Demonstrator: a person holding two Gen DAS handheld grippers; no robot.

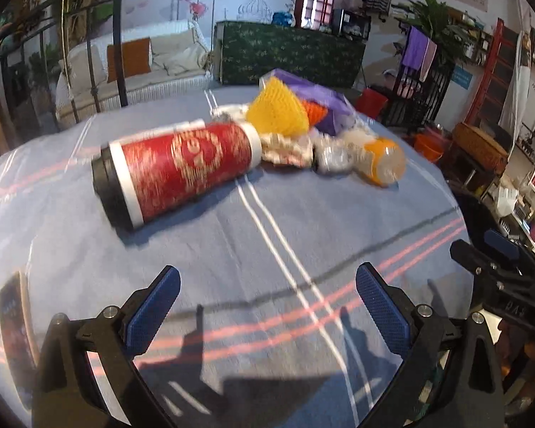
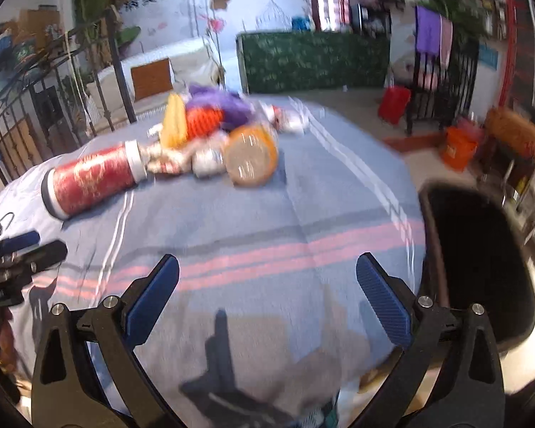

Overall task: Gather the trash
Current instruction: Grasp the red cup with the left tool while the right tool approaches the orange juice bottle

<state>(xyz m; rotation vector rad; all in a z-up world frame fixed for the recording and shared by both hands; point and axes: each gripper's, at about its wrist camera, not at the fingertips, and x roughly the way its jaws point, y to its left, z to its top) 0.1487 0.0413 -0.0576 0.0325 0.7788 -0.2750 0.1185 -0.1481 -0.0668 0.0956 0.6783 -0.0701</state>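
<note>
I hold both the left gripper (image 1: 267, 306) and the right gripper (image 2: 267, 296) with fingers wide and empty over the striped table (image 1: 232, 249). The trash lies ahead: a red canister (image 1: 178, 171) on its side, an orange-capped plastic bottle (image 1: 381, 160) and crumpled wrappers (image 1: 285, 146) touching it. Either cylinder could roll from a careless pinch, and blur hides what the pile's pieces are; the dark bin (image 2: 481, 267) is cut off at right.

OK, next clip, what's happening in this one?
A person holds a gripper in each hand over a table with a blue striped cloth. Both the left gripper and right gripper are open and empty. A red canister lies on its side beside a pile of trash, untouched. A dark bin stands at the table's right edge.
</note>
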